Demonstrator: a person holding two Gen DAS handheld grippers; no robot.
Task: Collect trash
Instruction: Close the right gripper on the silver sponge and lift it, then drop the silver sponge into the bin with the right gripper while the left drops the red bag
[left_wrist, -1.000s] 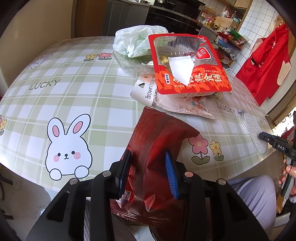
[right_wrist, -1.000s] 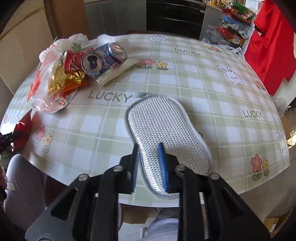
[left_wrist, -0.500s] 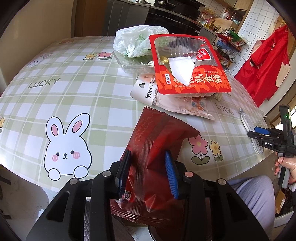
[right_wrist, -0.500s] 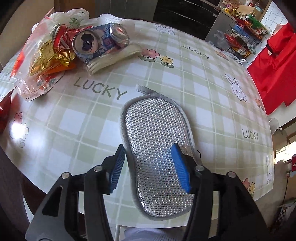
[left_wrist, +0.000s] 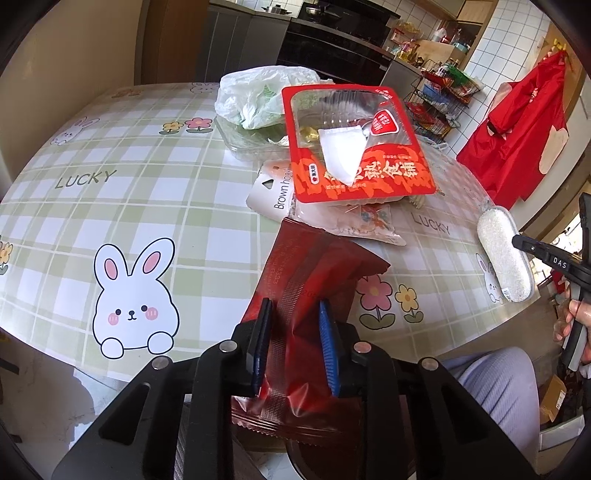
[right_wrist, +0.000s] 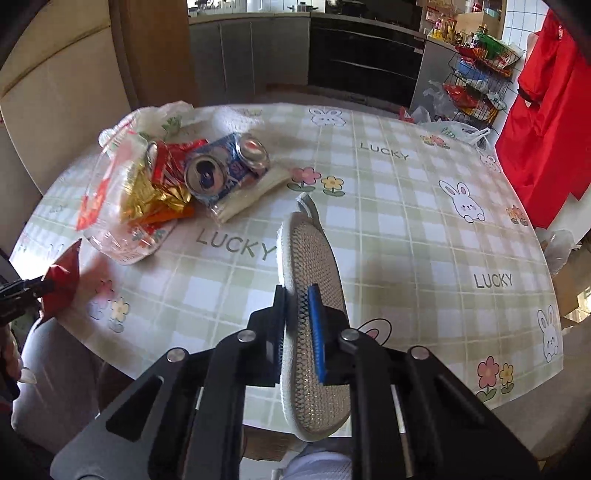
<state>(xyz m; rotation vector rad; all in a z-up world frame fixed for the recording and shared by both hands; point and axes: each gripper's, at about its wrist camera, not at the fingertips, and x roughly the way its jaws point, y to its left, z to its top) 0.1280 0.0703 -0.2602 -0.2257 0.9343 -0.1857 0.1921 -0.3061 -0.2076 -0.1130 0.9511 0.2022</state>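
My left gripper (left_wrist: 295, 343) is shut on a dark red snack wrapper (left_wrist: 314, 273) and holds it over the table's near edge. My right gripper (right_wrist: 297, 325) is shut on a silver mesh scrubbing pad (right_wrist: 310, 266), lifted and turned on its edge above the table; it also shows in the left wrist view (left_wrist: 504, 258). A trash pile lies on the table: a red food tray package (left_wrist: 354, 147), a white plastic bag (left_wrist: 258, 96), two crushed cans (right_wrist: 225, 166) and gold and red foil wrappers (right_wrist: 155, 188).
The round table (right_wrist: 406, 221) has a green checked cloth with rabbits and flowers. A clear plastic container (right_wrist: 110, 206) holds wrappers. A wire rack (right_wrist: 476, 81) and red garment (right_wrist: 546, 122) stand behind. The person's lap (left_wrist: 491, 391) is at the table edge.
My right gripper opened around the pad, then shut on it and lifted it, turning it on edge. My left gripper has kept hold of the red wrapper with little movement.
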